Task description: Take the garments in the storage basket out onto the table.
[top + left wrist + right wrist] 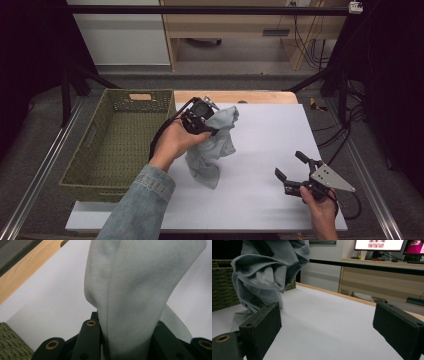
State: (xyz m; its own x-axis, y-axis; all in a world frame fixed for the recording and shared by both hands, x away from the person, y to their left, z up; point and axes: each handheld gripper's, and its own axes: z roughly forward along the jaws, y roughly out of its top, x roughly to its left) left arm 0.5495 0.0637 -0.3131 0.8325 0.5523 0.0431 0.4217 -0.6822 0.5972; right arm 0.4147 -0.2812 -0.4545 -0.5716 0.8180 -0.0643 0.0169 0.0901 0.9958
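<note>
Left gripper (204, 116): fingers clamped on grey cloth (212, 147), right of the basket (120, 140).
Right gripper (291, 171): fingers wide, empty.
Risk: dangling cloth tail could snag the basket rim.

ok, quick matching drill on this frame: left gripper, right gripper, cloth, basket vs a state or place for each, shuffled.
Things:
1. left gripper
2. right gripper
3. grey cloth
4. green woven basket

States or places:
A. jaws wide apart, nothing between them
B. at the table's left side
C. hanging, lower end on the white sheet
D. clamped on fabric

Pairs: 1-D, 2-A, 3-C, 4-B
</note>
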